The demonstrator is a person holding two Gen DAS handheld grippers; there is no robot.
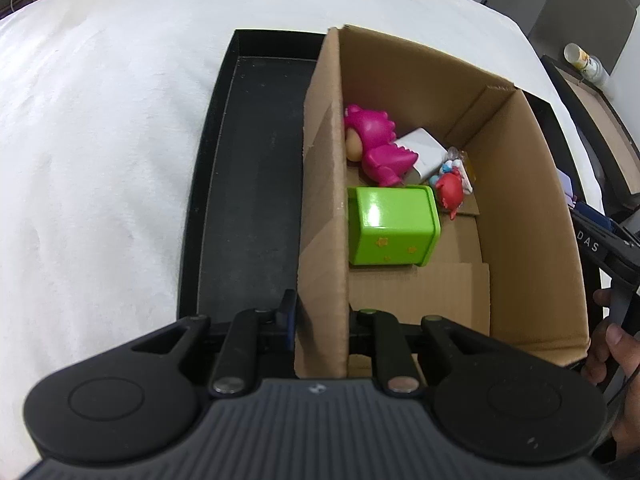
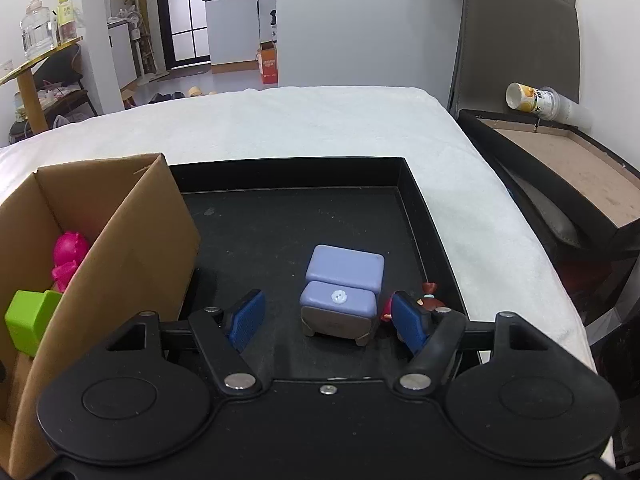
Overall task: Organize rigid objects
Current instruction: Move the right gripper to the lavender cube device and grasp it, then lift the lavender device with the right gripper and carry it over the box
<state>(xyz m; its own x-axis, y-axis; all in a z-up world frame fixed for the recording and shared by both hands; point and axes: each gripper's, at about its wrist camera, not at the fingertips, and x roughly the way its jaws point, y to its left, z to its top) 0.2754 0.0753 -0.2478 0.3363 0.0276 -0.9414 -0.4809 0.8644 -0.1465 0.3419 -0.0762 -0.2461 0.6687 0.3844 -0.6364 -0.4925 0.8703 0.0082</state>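
My left gripper (image 1: pixel 320 316) is shut on the left wall of a cardboard box (image 1: pixel 528 200), one finger outside and one inside. In the box lie a pink dinosaur figure (image 1: pixel 380 144), a green toy cube (image 1: pixel 394 226), a red crab figure (image 1: pixel 451 194) and a white block (image 1: pixel 424 148). The box stands in a black tray (image 1: pixel 248 160). In the right wrist view, a purple toy sofa (image 2: pixel 342 296) sits on the tray floor (image 2: pixel 260 232). My right gripper (image 2: pixel 327 320) is open around the sofa, with gaps at both blue pads (image 2: pixel 246 320). A small red and brown figure (image 2: pixel 430 300) peeks from behind the right pad.
The tray rests on a white cloth (image 2: pixel 320 128). The box's near wall (image 2: pixel 120 240) stands just left of my right gripper. A dark side table with a tipped cup (image 2: pixel 534 100) is off to the right. A hand (image 1: pixel 616 344) holds the right gripper's handle.
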